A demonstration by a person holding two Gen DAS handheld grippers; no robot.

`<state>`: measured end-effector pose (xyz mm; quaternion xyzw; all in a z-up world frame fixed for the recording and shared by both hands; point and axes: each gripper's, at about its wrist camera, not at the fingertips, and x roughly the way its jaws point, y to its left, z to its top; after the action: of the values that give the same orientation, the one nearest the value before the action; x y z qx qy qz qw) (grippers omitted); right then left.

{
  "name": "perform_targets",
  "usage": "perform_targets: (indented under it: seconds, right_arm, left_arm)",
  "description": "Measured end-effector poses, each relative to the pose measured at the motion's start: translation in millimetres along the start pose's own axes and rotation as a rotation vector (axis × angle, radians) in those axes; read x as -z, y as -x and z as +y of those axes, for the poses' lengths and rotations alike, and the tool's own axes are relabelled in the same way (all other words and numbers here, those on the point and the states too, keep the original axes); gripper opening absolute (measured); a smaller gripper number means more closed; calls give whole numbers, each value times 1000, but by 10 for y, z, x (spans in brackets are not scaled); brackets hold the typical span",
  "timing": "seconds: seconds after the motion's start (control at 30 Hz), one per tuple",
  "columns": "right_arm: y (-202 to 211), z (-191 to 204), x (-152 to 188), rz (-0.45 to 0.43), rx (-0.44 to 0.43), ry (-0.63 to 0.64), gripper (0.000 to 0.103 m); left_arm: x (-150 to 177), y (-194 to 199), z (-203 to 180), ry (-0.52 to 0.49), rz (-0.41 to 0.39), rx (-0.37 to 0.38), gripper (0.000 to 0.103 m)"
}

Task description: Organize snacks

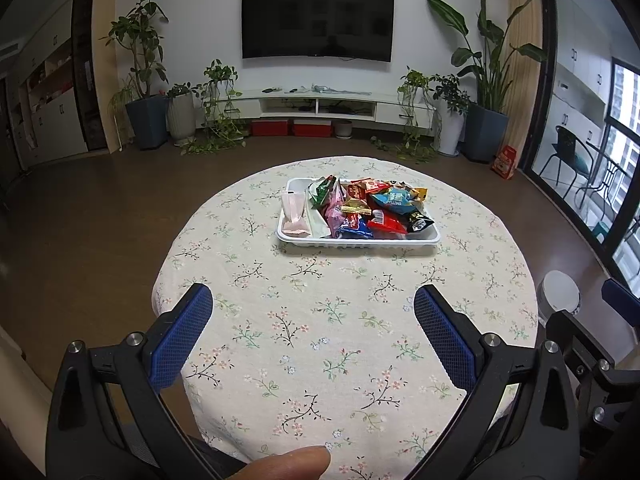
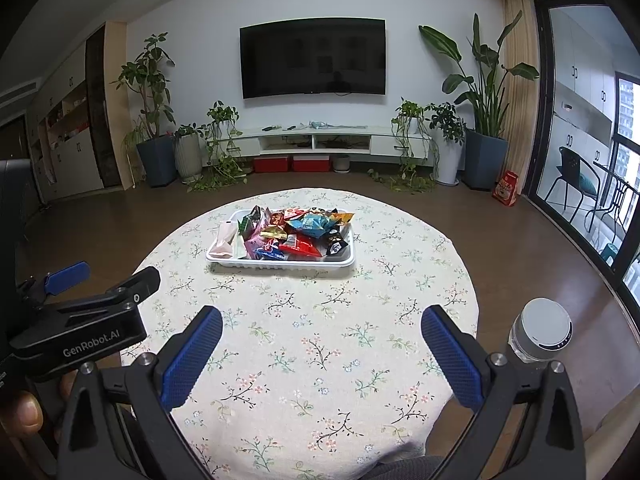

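Note:
A white tray point(image 1: 360, 239) stands on the far half of the round table. It holds a heap of coloured snack packets point(image 1: 376, 208) and a pale pink packet point(image 1: 295, 212) at its left end. The tray also shows in the right wrist view point(image 2: 280, 262) with the snack packets point(image 2: 298, 232) in it. My left gripper point(image 1: 312, 300) is open and empty, over the near part of the table, well short of the tray. My right gripper point(image 2: 322, 320) is open and empty, also over the near part of the table. The left gripper's body point(image 2: 84, 320) shows at the left of the right wrist view.
The table carries a floral tablecloth point(image 1: 320, 340). A white cylindrical device point(image 2: 540, 330) stands on the floor by the table's right side. Beyond the table are brown floor, a TV point(image 1: 318, 20) on the wall, a low TV cabinet point(image 1: 320, 106) and potted plants.

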<state>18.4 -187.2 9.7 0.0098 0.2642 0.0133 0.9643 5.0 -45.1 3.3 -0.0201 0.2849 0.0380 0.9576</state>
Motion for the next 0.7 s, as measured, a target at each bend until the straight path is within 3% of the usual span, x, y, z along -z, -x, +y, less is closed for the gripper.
perform_targets:
  seconds: [0.7]
  right_arm:
    - [-69, -21, 79, 28, -2, 2, 102]
  left_arm:
    - [15, -14, -1, -5, 3, 5, 102]
